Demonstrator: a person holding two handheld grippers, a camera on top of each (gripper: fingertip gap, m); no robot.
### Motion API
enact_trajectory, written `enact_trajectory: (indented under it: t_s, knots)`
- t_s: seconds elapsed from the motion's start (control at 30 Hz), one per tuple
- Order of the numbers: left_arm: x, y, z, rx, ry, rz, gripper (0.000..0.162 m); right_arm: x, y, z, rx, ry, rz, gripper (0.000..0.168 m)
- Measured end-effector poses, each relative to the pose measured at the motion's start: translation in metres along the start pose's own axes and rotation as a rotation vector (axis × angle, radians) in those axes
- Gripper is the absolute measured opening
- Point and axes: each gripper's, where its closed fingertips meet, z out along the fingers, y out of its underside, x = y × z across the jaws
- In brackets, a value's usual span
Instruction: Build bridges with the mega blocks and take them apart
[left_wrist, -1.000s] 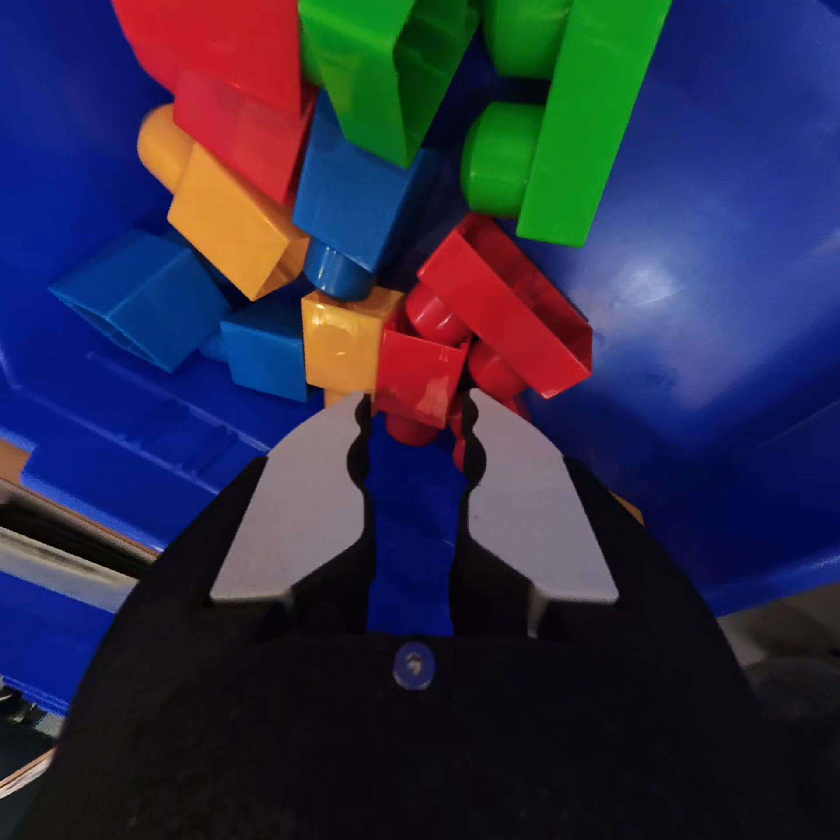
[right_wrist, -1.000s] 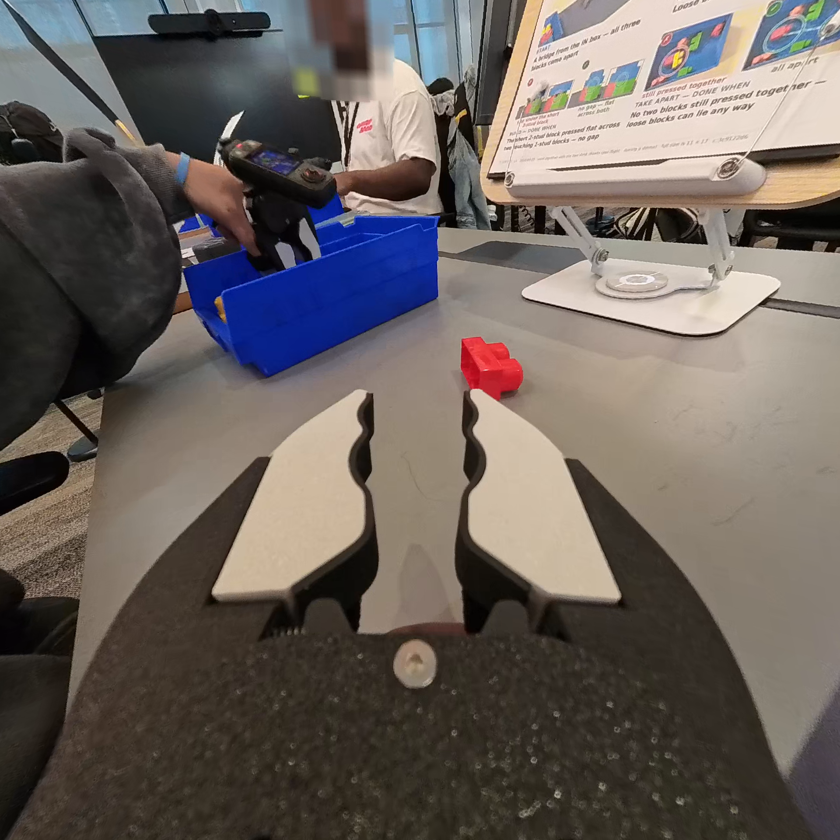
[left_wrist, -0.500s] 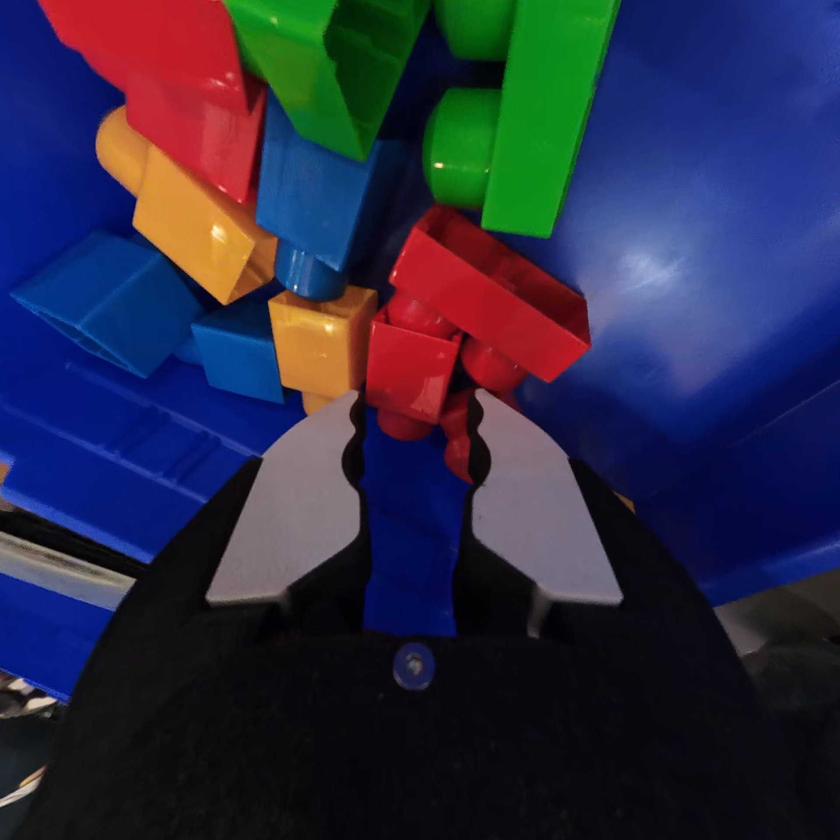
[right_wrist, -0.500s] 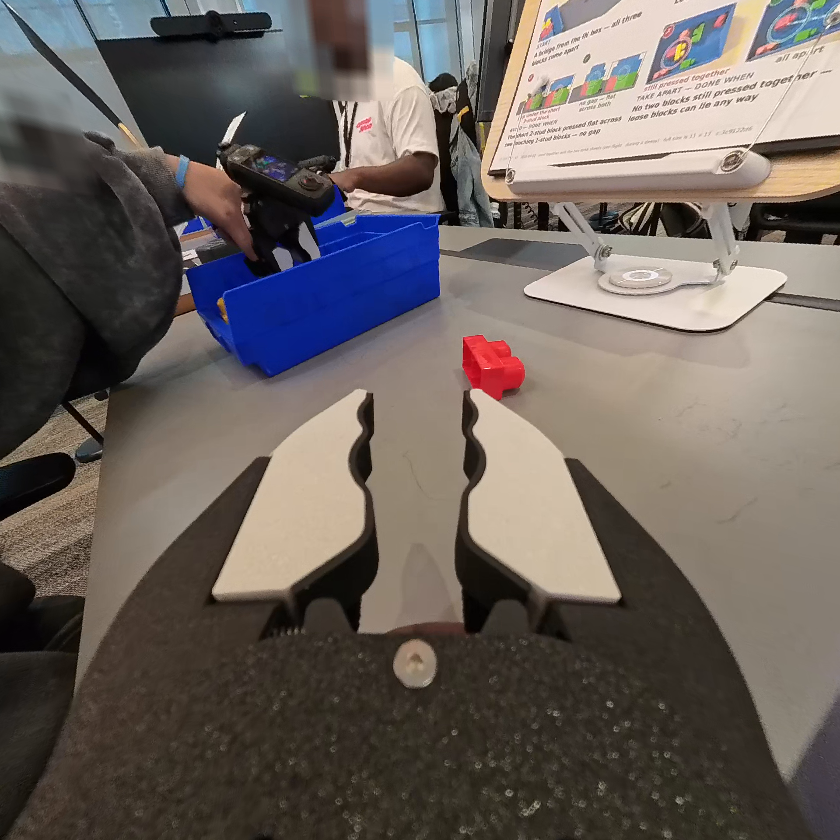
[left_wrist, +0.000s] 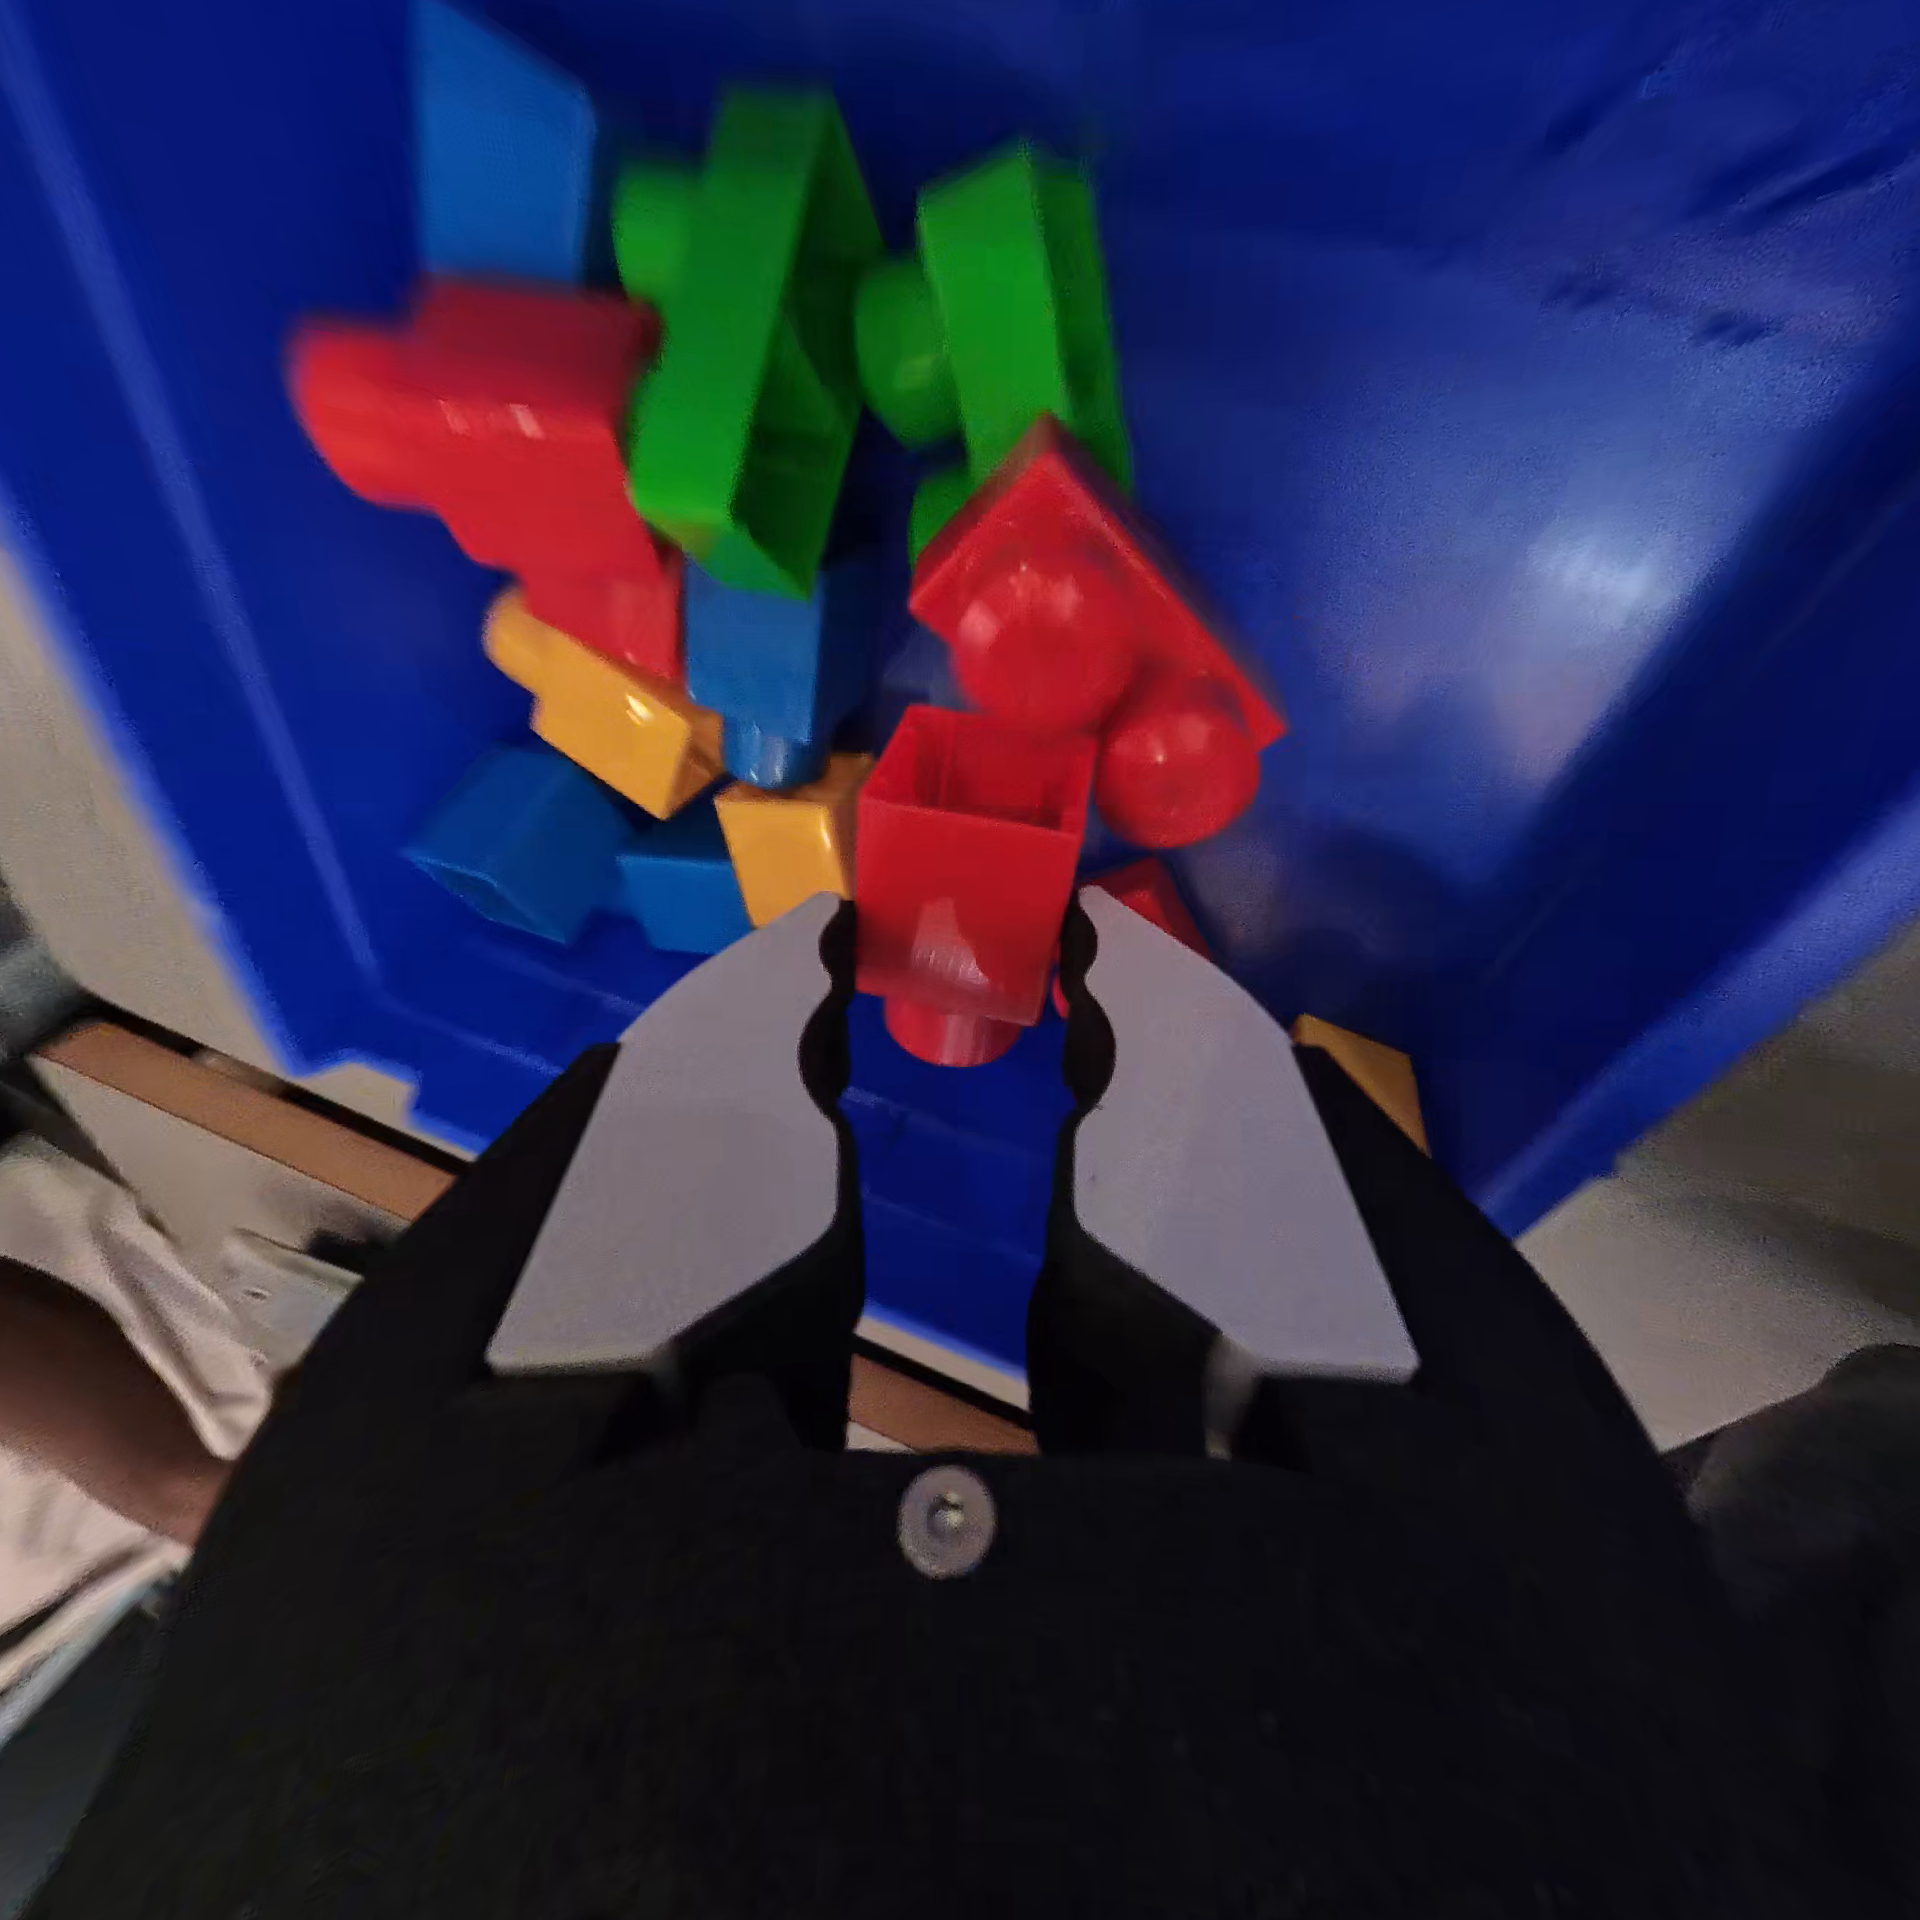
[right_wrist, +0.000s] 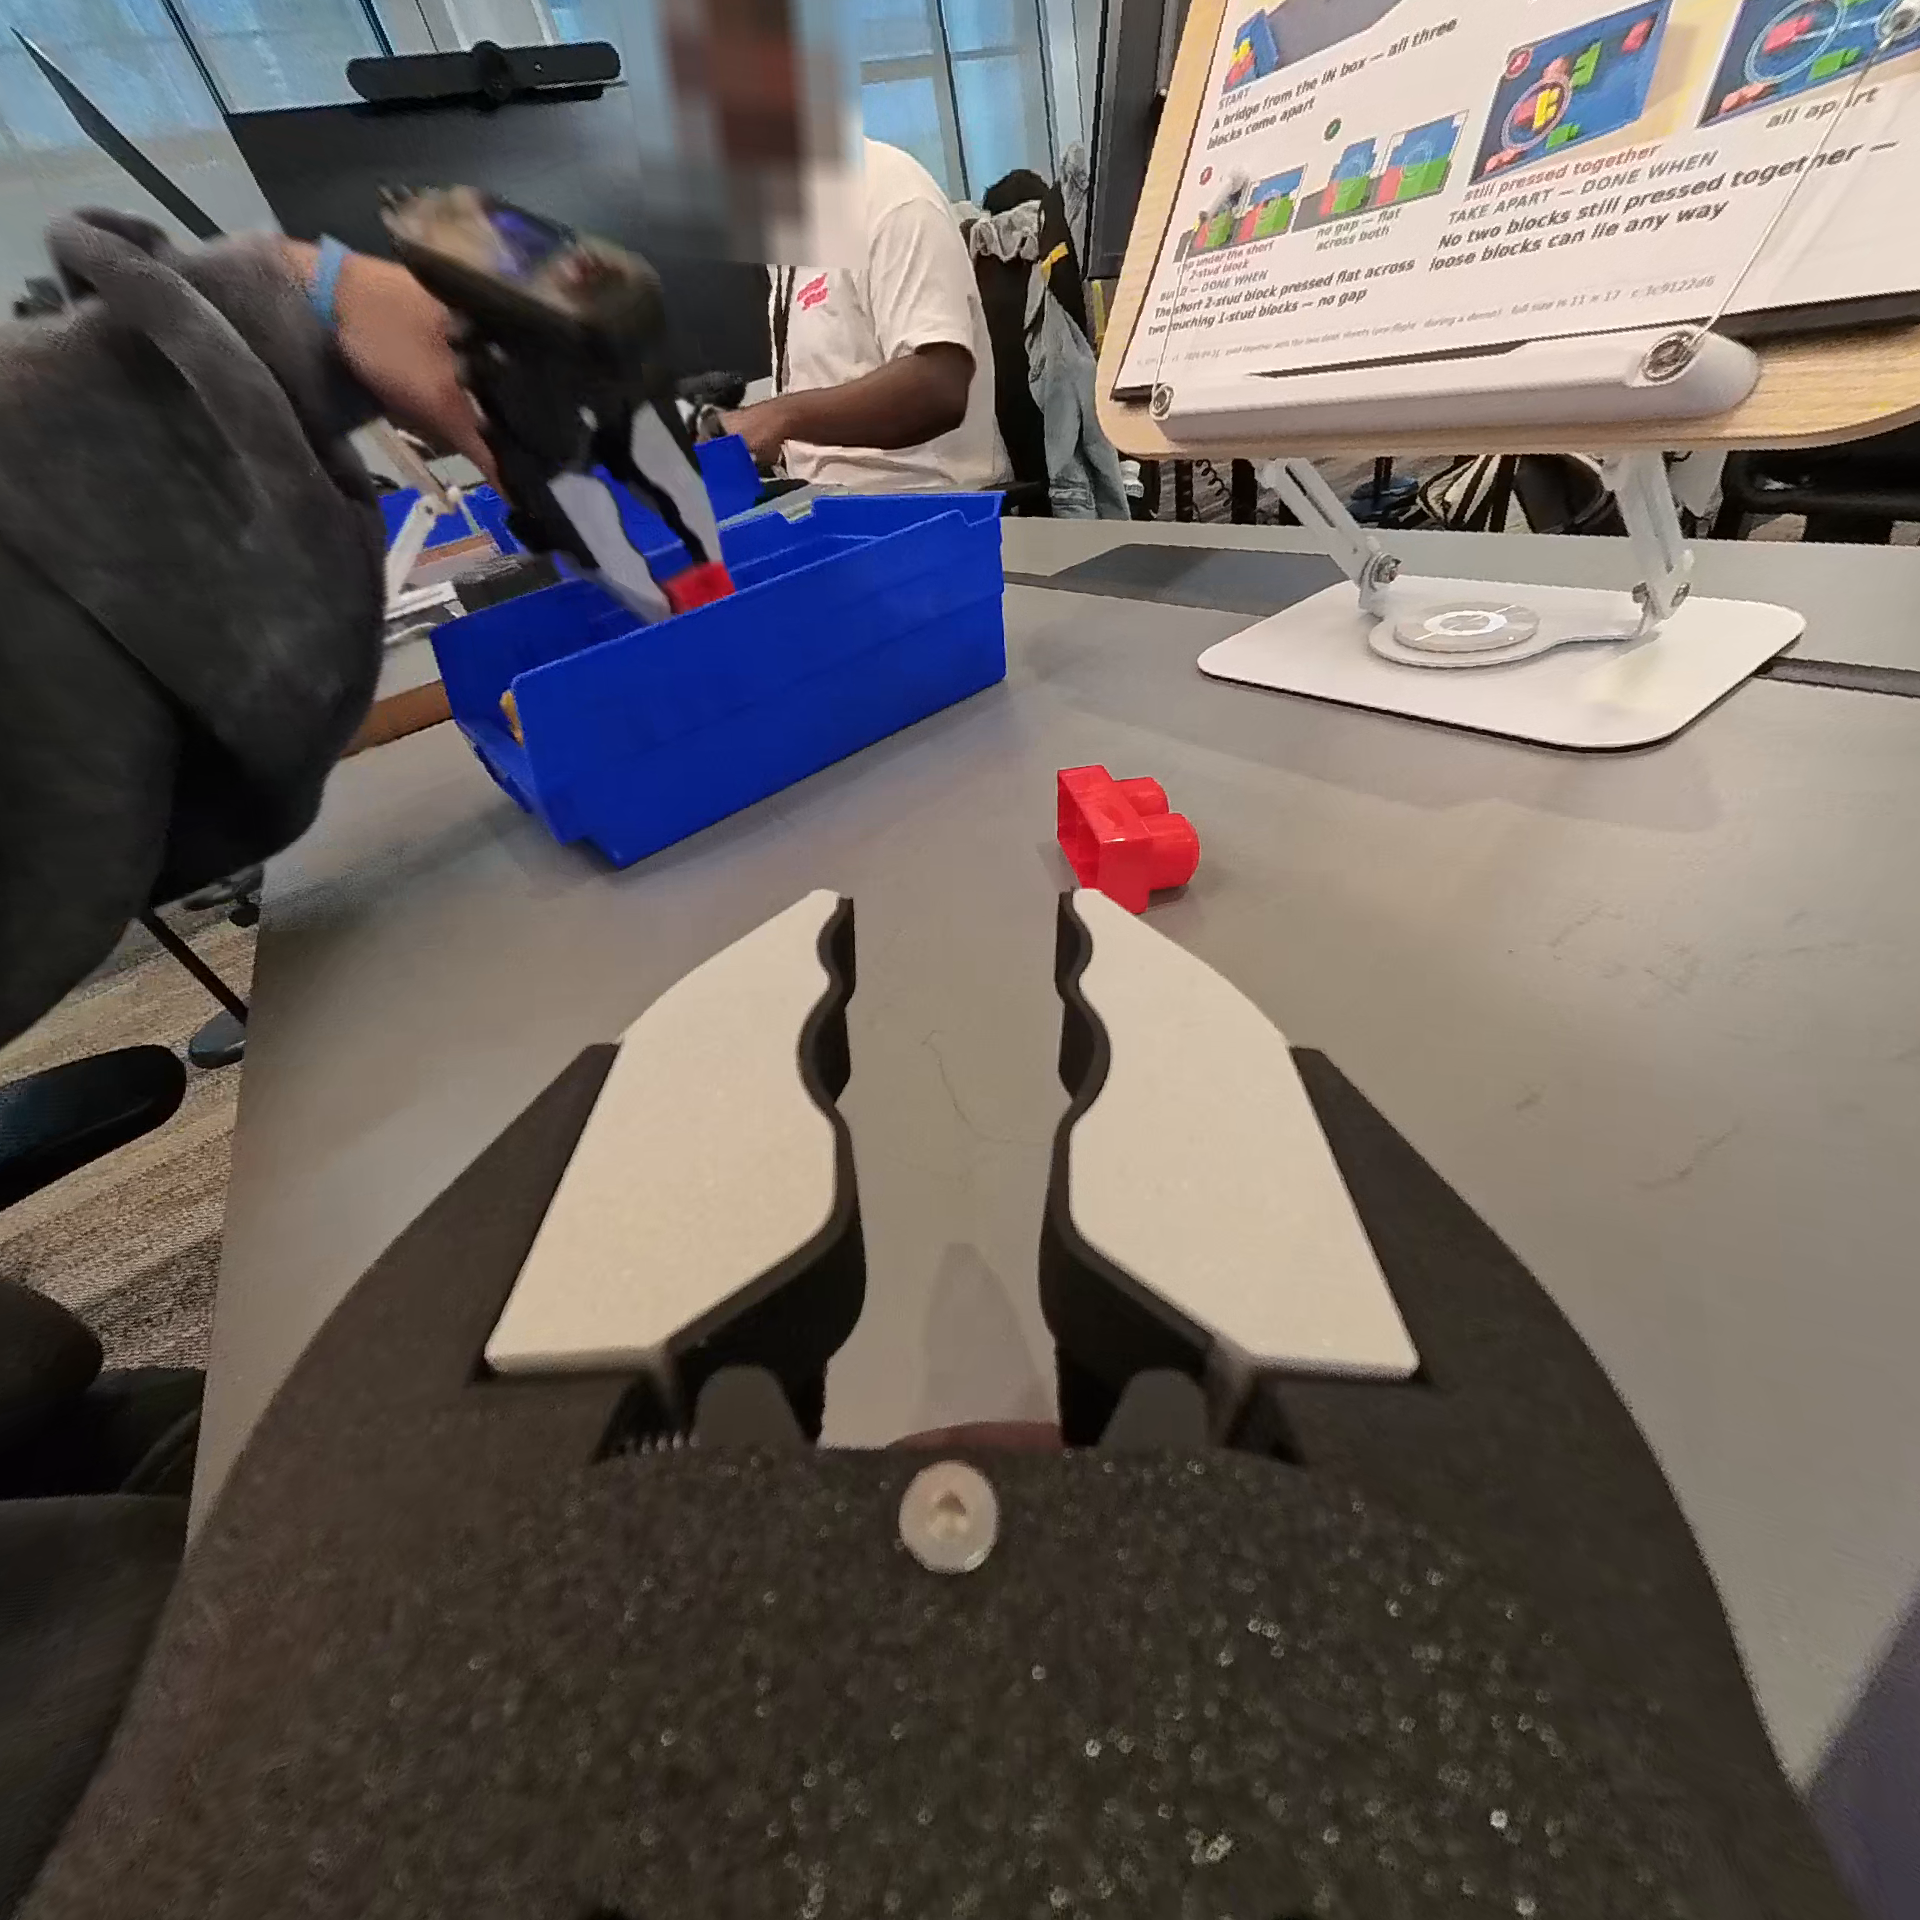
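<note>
My left gripper (left_wrist: 958, 914) is shut on a small red one-stud block (left_wrist: 966, 862) and holds it above the pile in the blue bin (left_wrist: 1558, 520). Below it lie a red two-stud block (left_wrist: 1081, 613), green blocks (left_wrist: 748, 343), orange blocks (left_wrist: 613, 707) and blue blocks (left_wrist: 520, 842). The right wrist view shows the left gripper (right_wrist: 665, 582) at the bin's (right_wrist: 748, 707) rim with the red block (right_wrist: 698, 587) in it. My right gripper (right_wrist: 956, 914) is open and empty over the grey table (right_wrist: 1455, 1039). A red two-stud block (right_wrist: 1127, 840) lies on its side just beyond the right fingertip.
A white stand (right_wrist: 1496, 644) with an instruction sheet is at the back right of the table. A seated person in a white shirt (right_wrist: 894, 364) is behind the bin. The table's left edge (right_wrist: 244, 1039) drops to carpet and a chair. The grippers' ends are close to 40 cm from one another.
My left gripper has closed on the small red block and lifted it up out of the pile. The right gripper has barely moved.
</note>
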Motion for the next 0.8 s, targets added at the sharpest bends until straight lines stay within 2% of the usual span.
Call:
enact_trajectory:
  t_s: [0.13,0.27,0.4,0.57,0.67,0.8]
  knots:
    - [0.014,-0.064,-0.062,0.194,-0.074,0.177,0.037,0.0,0.0,0.0,-0.004,0.0,0.001,0.037]
    - [0.044,-0.126,-0.081,0.269,-0.12,0.441,0.037,0.0,0.0,0.0,0.001,0.001,0.001,0.036]
    - [0.091,-0.189,-0.063,0.348,-0.142,0.793,0.037,0.0,0.0,0.0,0.002,0.002,-0.002,0.036]
    - [0.132,-0.21,-0.021,0.238,-0.132,1.231,0.037,0.0,0.0,0.0,0.0,0.002,-0.005,0.036]
    - [0.138,-0.221,-0.011,0.221,-0.122,1.38,0.037,0.0,0.0,0.0,0.001,0.002,-0.003,0.036]
    - [0.141,-0.232,-0.002,0.2,-0.076,1.459,0.038,0.0,-0.001,-0.001,0.005,0.003,-0.001,0.036]
